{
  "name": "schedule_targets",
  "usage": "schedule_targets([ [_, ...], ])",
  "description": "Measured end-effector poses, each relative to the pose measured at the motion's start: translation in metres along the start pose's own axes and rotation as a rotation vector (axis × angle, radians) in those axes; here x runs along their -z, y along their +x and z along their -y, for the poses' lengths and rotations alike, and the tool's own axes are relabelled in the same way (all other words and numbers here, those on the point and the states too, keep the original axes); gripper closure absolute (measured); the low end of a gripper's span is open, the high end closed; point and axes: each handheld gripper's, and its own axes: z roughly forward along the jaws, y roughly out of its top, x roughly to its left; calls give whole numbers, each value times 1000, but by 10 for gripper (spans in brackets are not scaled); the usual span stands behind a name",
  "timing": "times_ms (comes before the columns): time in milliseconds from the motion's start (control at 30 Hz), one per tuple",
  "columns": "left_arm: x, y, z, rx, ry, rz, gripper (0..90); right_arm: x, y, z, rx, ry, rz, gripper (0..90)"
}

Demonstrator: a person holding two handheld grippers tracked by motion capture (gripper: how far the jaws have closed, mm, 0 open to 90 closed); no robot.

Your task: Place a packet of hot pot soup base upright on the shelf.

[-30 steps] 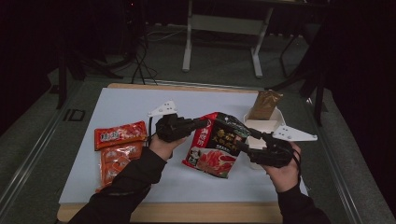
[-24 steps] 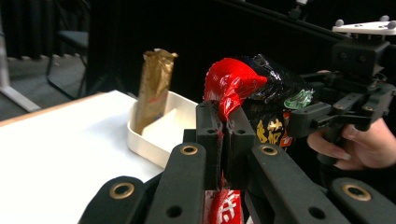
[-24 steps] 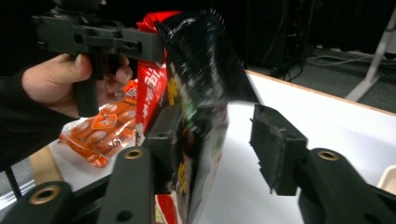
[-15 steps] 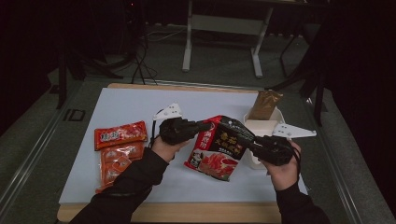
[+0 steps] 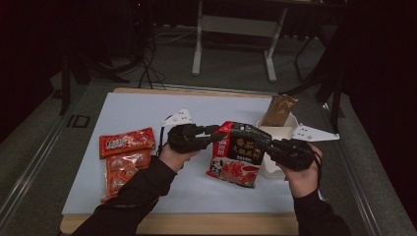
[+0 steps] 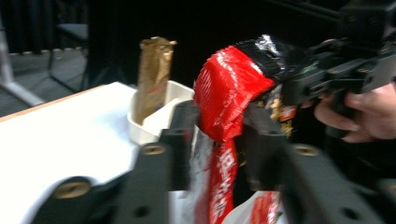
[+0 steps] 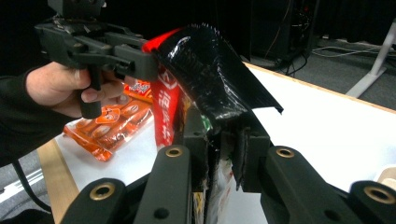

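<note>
Red-and-black snack bag [image 5: 237,153] hangs above the white counter [image 5: 147,105], held up by its top edge between the two claws, its lower end reaching down toward the counter surface just left of the white tray [image 5: 275,132]. The left claw [image 5: 216,133] is clenched on the bag's upper left corner; in the left gripper view the red crumpled film [image 6: 224,100] sits pinched between its black jaws. The right claw [image 5: 269,144] is clenched on the bag's upper right, black part; in the right gripper view the black film [image 7: 215,77] is folded down into the narrow gap between its jaws. A hand [image 5: 172,156] holds the left claw's grip, and the other hand [image 5: 304,178] holds the right one, both sleeves dark.

The white tray stands just right of the bag, at the counter's right side, and a brown-gold pouch [image 5: 278,110] leans upright in its far end. Well to the left of the bag, two orange packets lie flat on the counter: one [image 5: 126,141] farther back, the other [image 5: 120,169] just in front of it, touching or nearly so.
</note>
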Motion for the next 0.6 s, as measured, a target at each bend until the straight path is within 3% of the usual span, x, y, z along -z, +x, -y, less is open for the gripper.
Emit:
schedule_targets([
  [67,2,1,-1,4,-2,-8,472,1,-2,-1,5,1,5,777],
  [167,4,1,0,21,10,28,378,4,-6,-3,-2,-10,14,776],
  [233,2,-2,2,6,36,-5,250,7,-8,-5,-2,-25,22,776],
  [300,2,-3,4,6,51,-7,147,10,-8,-9,5,-34,27,776],
  [467,5,-8,13,-13,55,7,38,15,-12,-18,15,-49,40,776],
  [600,10,-10,21,-19,71,-24,27,17,-17,-23,15,-54,49,775],
])
